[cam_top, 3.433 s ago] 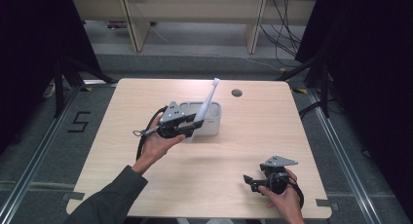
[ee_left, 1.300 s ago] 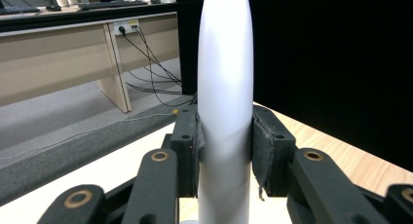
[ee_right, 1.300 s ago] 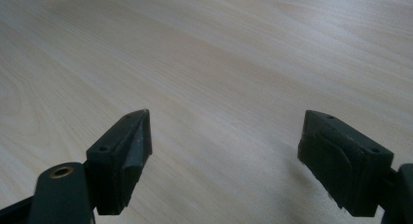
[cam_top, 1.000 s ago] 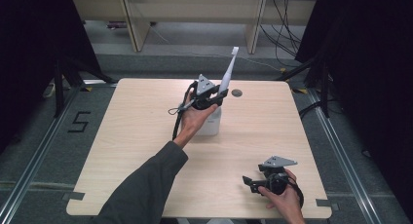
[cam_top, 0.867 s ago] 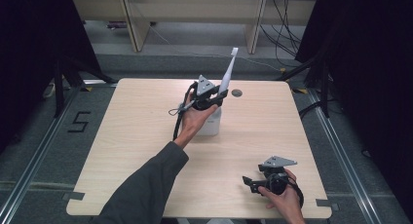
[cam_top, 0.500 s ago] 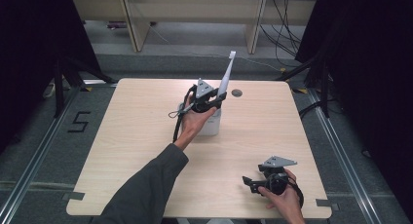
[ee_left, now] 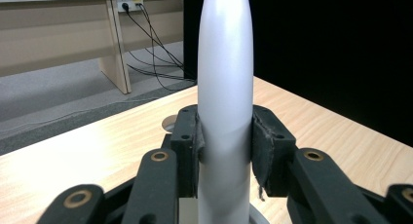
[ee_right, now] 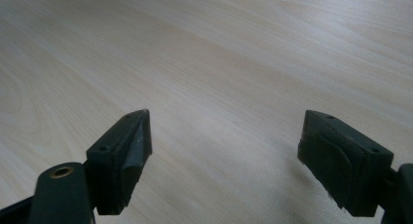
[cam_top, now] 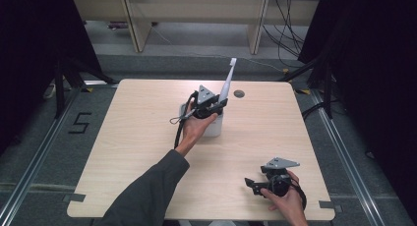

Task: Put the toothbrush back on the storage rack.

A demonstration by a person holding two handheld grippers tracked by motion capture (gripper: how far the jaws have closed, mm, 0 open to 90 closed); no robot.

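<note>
While left claw [ee_left: 225, 141] pinches apparent toothbrush [cam_top: 227, 82], right claw [ee_right: 224, 160] agape

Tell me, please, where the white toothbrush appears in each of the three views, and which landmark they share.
High view: toothbrush at table's far centre, near upright, gripped by left gripper.
Left gripper view: handle upright, centre, between both jaws.
Right gripper view: not in it.
Shared landmark: wooden table.

A round grommet hole [cam_top: 239, 94] sits near the far edge of the light wooden table [cam_top: 128, 137], beyond which stand pale wooden furniture legs [cam_top: 133, 22] and, to the right, black cables [cam_top: 287, 32] trailing across the grey floor.
</note>
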